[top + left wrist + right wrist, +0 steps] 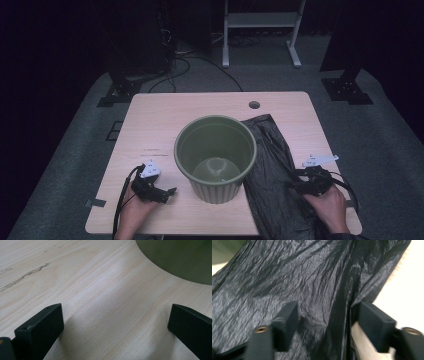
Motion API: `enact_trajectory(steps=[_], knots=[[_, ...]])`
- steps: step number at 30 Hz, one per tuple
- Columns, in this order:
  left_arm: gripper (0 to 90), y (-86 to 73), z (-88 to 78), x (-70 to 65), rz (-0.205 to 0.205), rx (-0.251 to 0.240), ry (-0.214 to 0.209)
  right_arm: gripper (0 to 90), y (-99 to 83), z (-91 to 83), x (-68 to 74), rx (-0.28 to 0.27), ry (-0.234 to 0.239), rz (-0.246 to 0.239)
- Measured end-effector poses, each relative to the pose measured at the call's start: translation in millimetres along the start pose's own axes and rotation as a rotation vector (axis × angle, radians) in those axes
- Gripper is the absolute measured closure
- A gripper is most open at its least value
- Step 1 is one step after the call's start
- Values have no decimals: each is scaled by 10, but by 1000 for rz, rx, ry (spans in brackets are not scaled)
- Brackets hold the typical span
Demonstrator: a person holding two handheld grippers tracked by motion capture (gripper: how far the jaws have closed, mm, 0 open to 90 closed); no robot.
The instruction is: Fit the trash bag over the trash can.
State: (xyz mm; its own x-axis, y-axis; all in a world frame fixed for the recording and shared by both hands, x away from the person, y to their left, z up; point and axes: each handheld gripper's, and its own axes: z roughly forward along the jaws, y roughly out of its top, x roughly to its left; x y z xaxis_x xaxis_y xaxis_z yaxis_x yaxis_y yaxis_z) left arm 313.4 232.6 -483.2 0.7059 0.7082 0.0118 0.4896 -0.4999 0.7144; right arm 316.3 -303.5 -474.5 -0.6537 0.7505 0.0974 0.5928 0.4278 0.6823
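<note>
- My right gripper [325,315]: jaws apart, not pinching; a bit of black bin bag [312,277] lies between and under them. R pads look clear of the plastic, so no grip as I read it.
- Right side sits over the bag's near right edge, w/ bare table [404,285] just past the right jaw. Prob. here to pick up an edge so the bag can be opened.
- My left gripper [116,322]: jaws spread wide, nothing between them but wood. It rests low at the near left of the table, pointing toward the green bin [180,260], which is just beyond the tips, not touching.
- Left seems parked there to be ready to steady the bin.
- In the high view the bin [215,157] stands upright mid-table, empty, no liner in it yet.
- Bag [272,175] lies flat and crumpled, right of the bin, touching its side, running from far edge to near edge of the table and over it.
</note>
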Motion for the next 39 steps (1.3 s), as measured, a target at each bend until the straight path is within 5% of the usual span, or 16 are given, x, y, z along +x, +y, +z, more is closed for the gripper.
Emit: enact_trajectory(steps=[8,30,39], knots=[[0,0,0,0,0,0,0,162,103,145,46,-22,19,35],[0,0,0,0,0,0,0,125,614,646,374,-53,81,-12],[0,0,0,0,0,0,0,127,649,765,435,-105,95,35]])
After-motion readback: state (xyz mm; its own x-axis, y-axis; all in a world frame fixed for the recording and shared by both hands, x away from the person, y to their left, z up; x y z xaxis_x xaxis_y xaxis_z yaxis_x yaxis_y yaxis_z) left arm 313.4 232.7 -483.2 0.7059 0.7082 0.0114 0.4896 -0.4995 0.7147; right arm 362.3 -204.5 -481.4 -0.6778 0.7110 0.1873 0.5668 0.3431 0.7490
